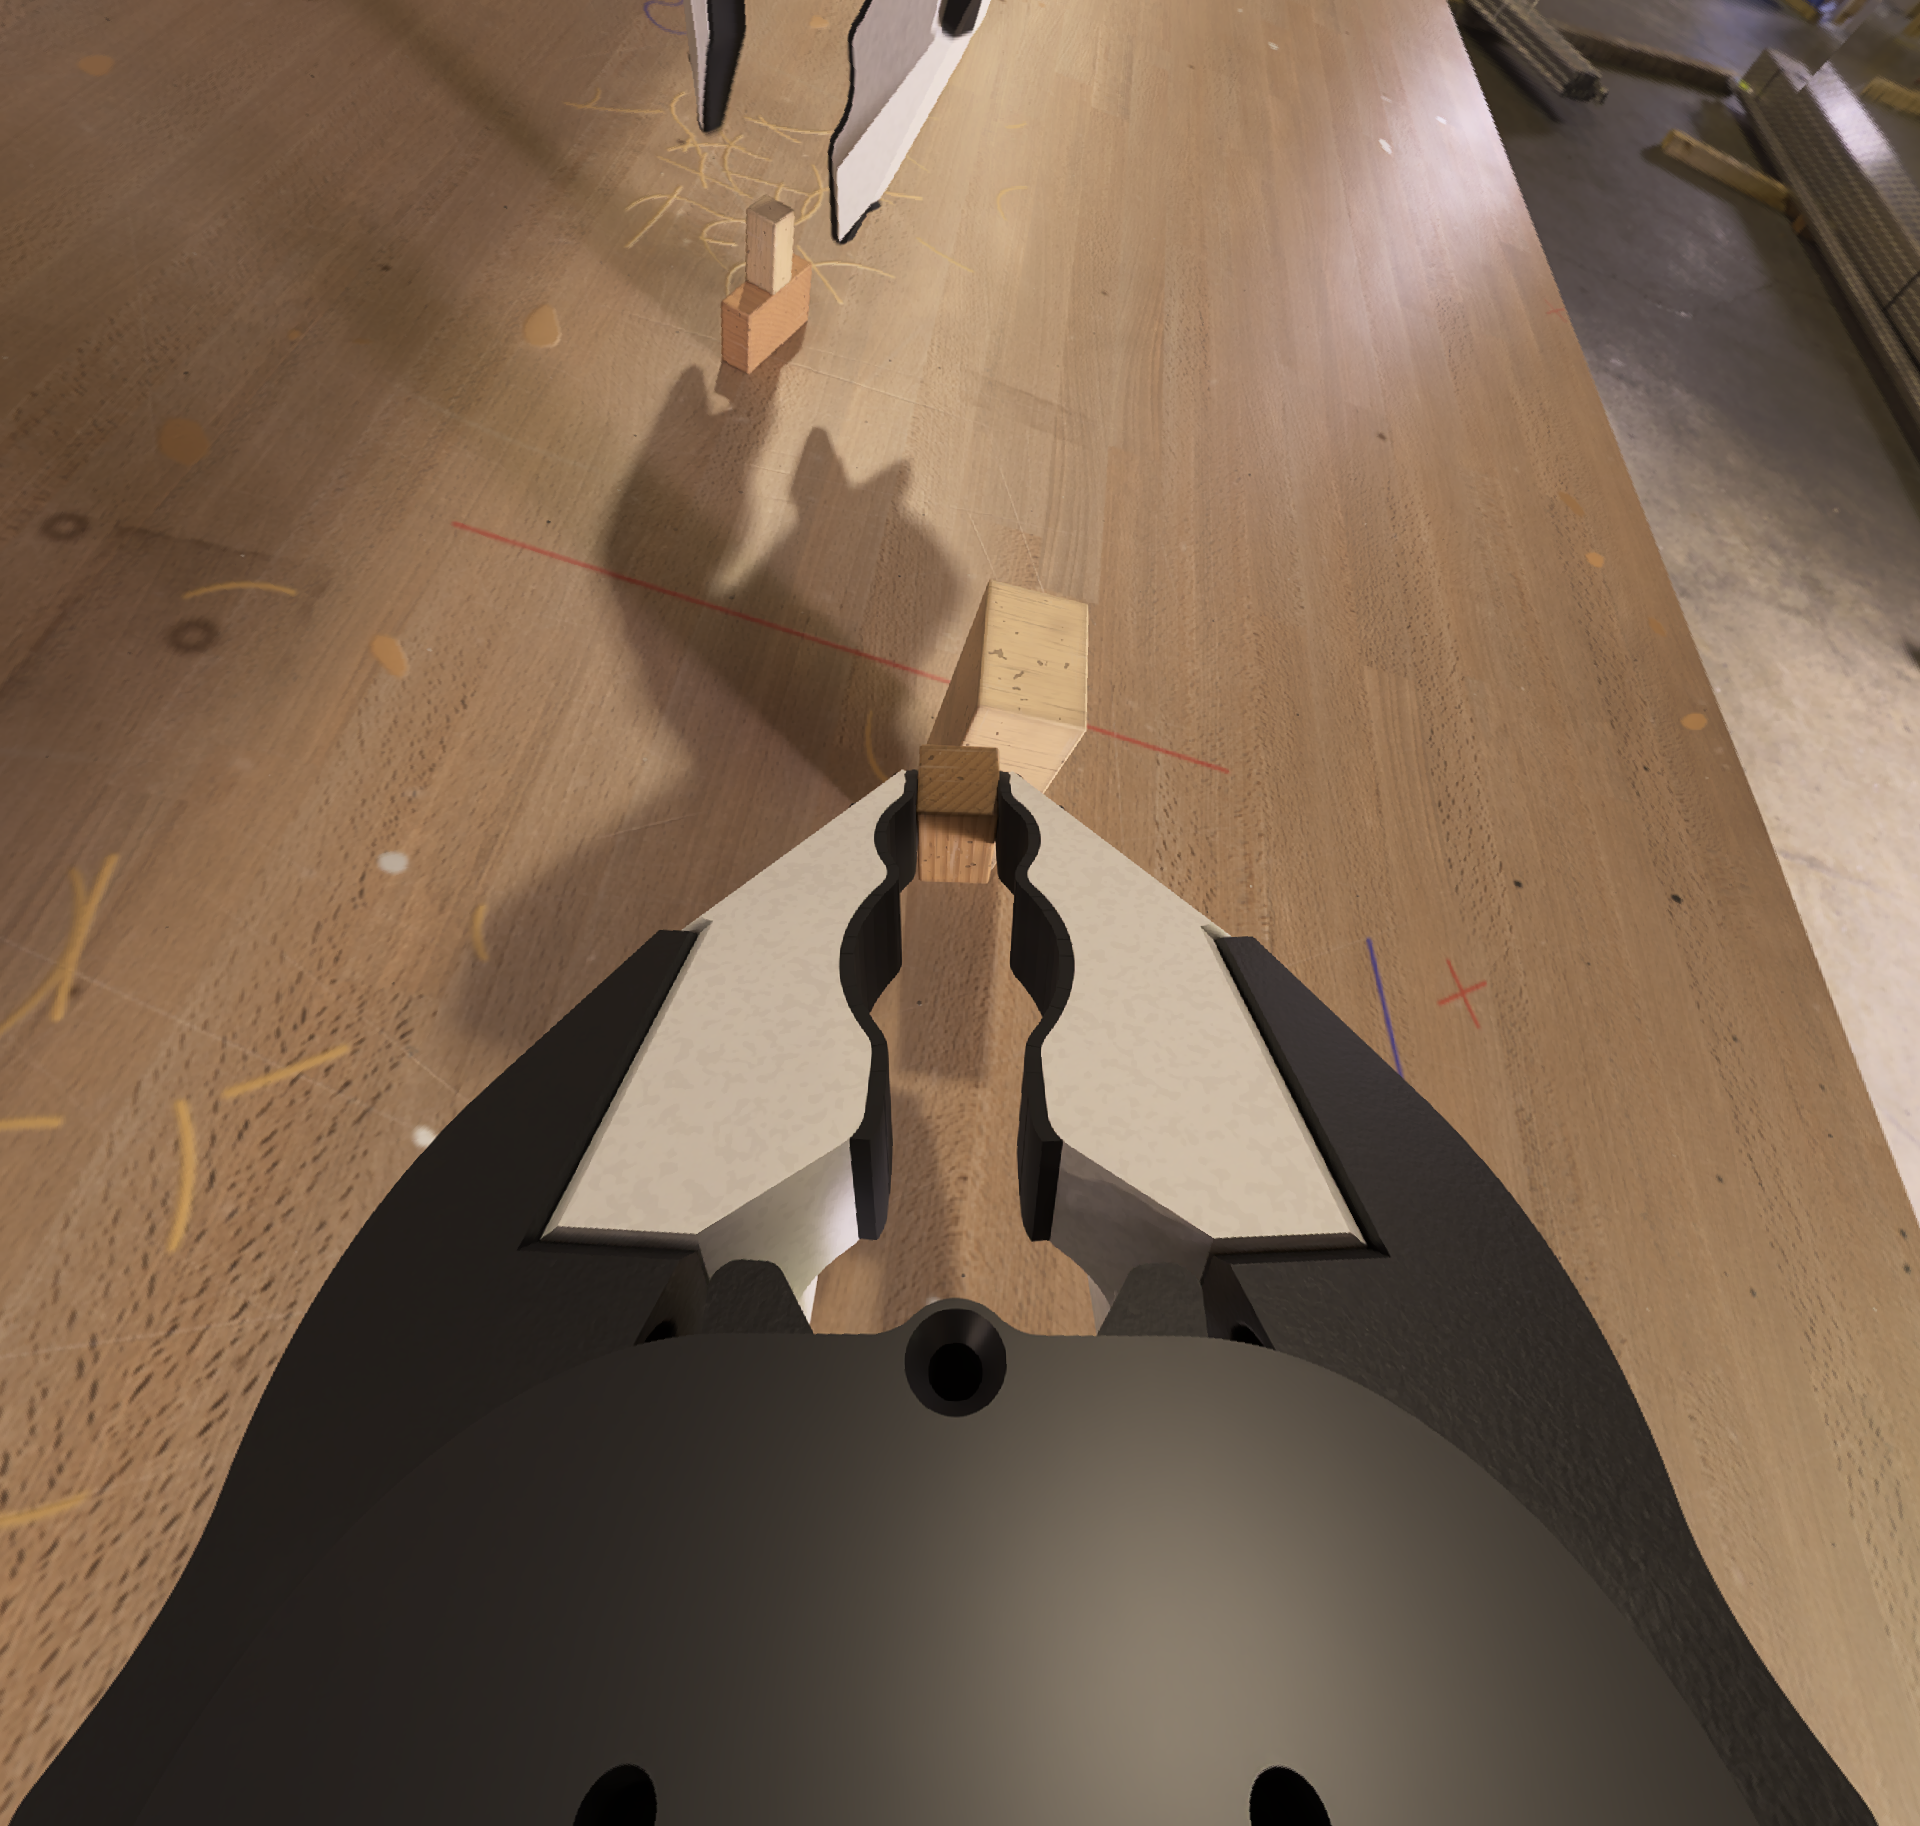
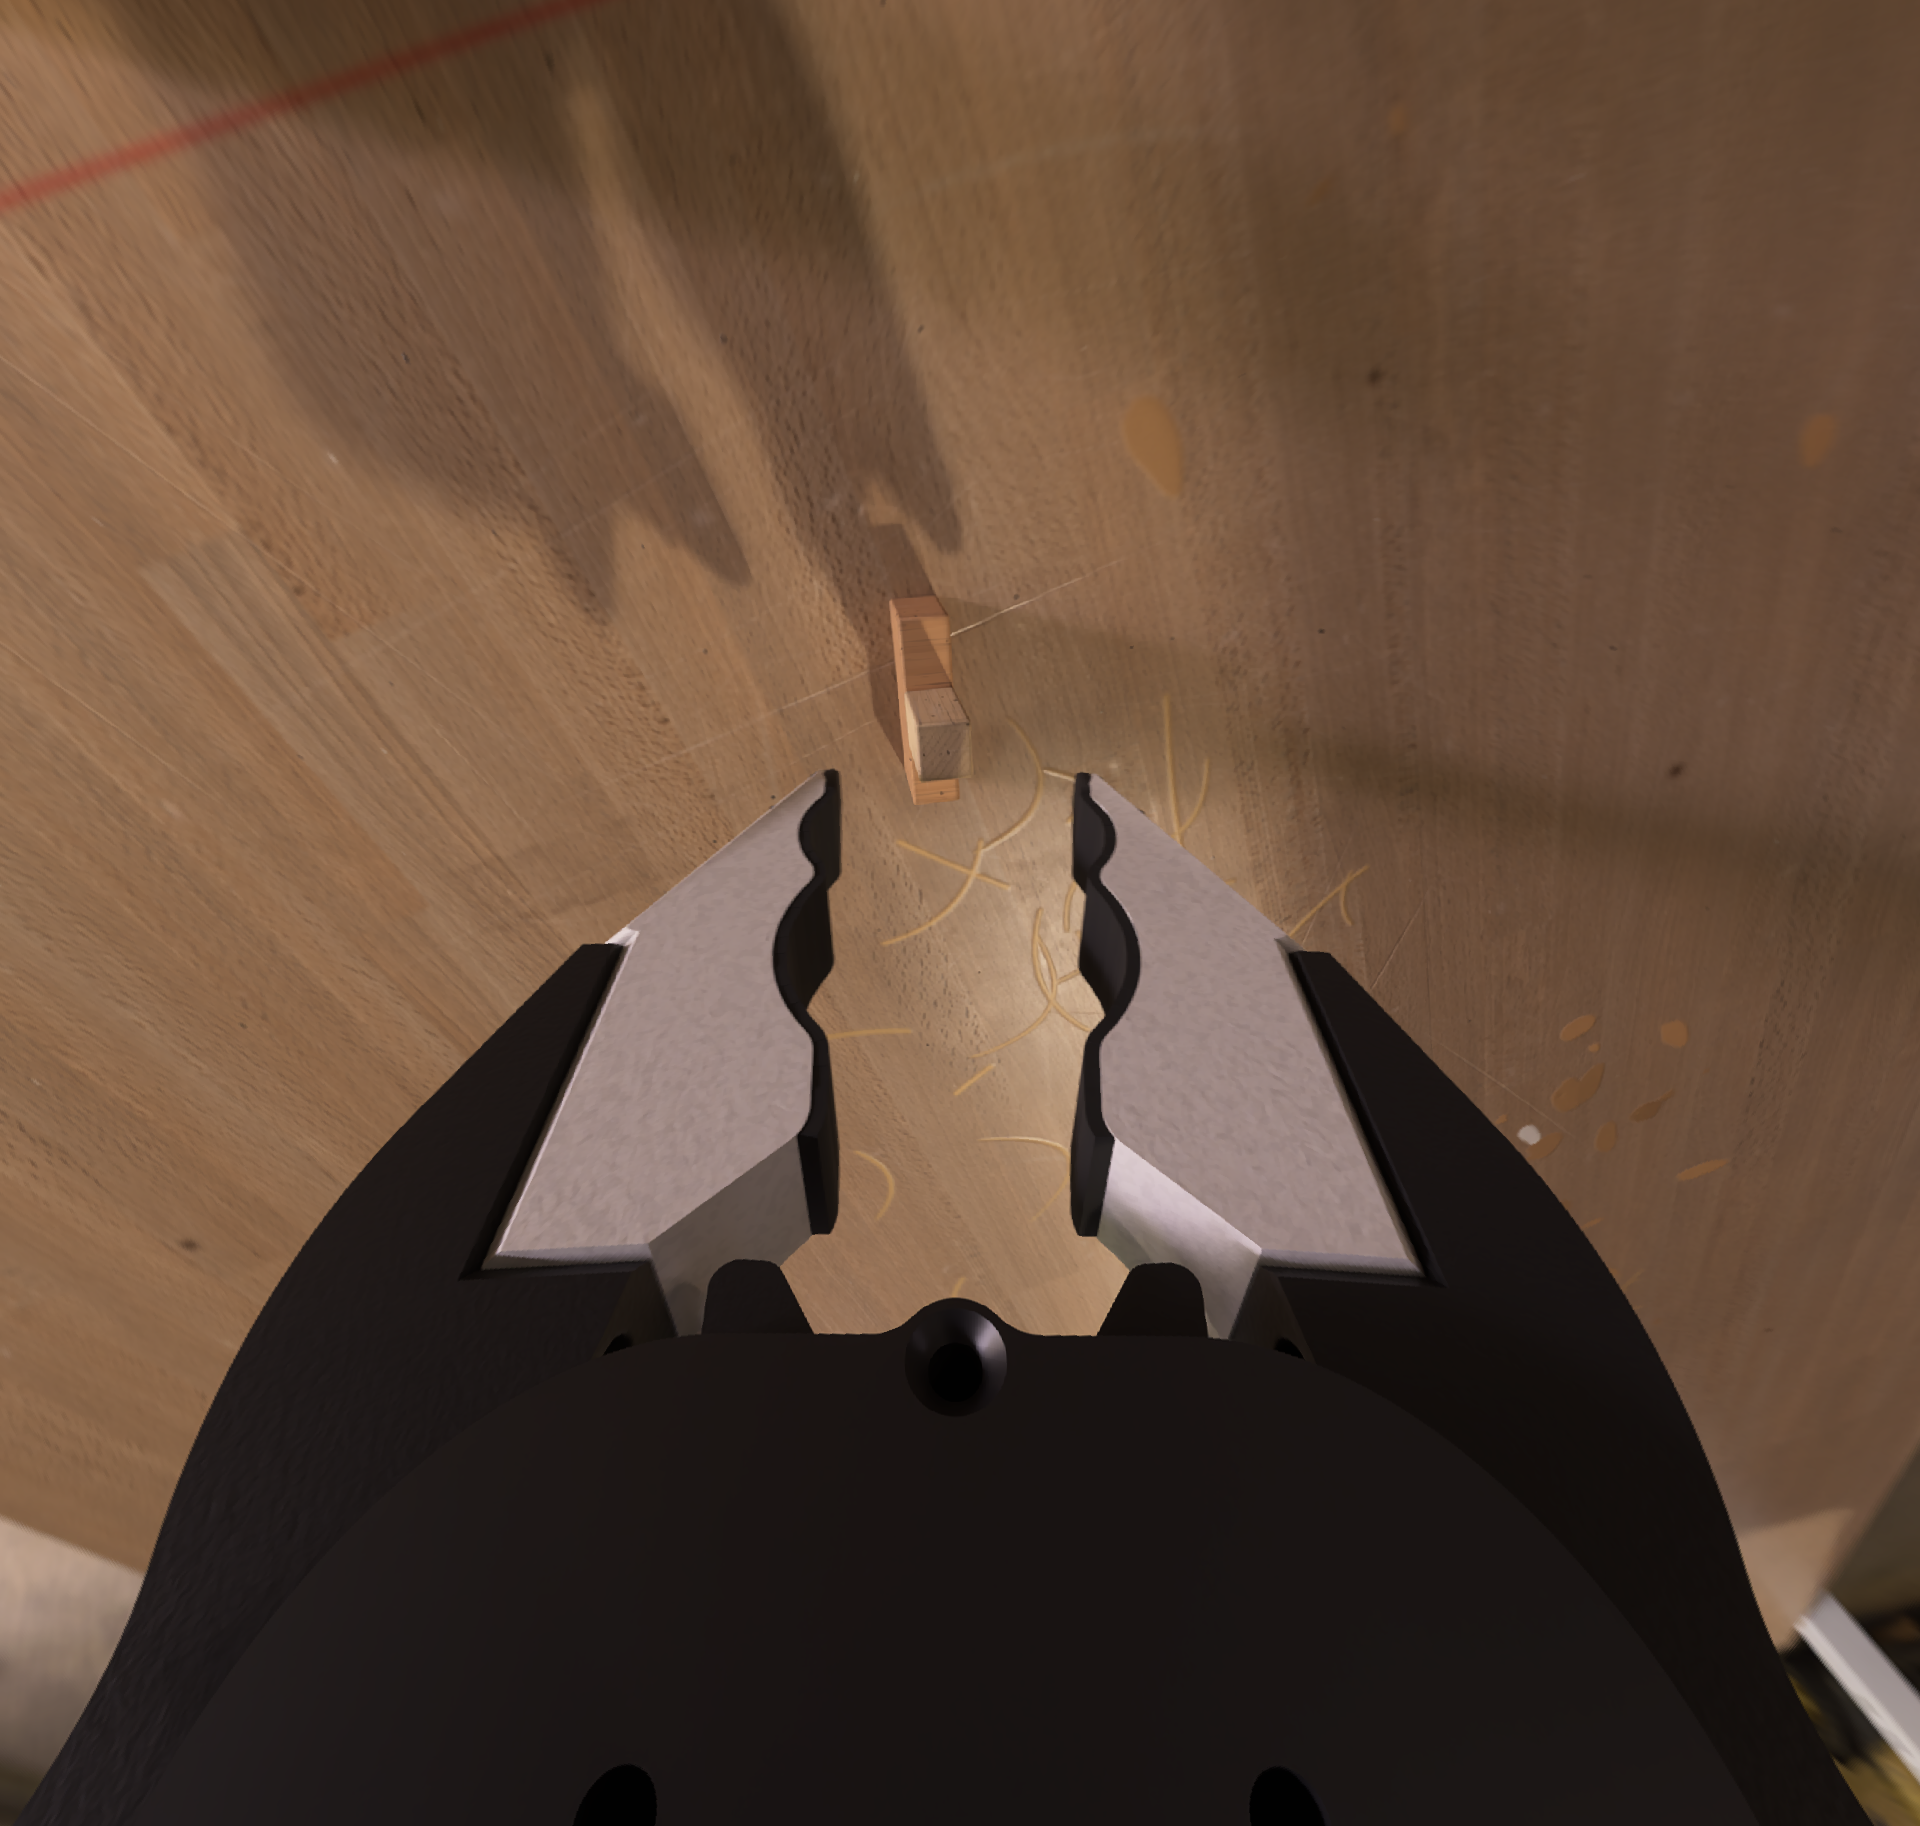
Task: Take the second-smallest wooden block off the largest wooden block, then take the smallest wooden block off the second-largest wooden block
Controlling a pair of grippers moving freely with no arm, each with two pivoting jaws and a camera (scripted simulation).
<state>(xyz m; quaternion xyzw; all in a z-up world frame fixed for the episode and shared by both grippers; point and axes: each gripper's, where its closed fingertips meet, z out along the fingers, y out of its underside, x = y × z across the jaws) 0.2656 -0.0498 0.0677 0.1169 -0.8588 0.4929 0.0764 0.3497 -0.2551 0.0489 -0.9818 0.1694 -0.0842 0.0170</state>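
Note:
My left gripper is shut on a small tan wooden block and holds it above the table, over the near end of the largest pale wooden block, which lies on the table. Farther off, the smallest pale block stands upright on an orange-brown block. My right gripper hangs open just above and beyond that pair. In the right wrist view the right gripper is open and empty, looking down on the orange-brown block with the small pale block on its near end.
The wooden workbench carries scratches, paint spots and a thin red line. Its right edge drops to a concrete floor with metal bars and planks. Wood shavings lie under the right gripper.

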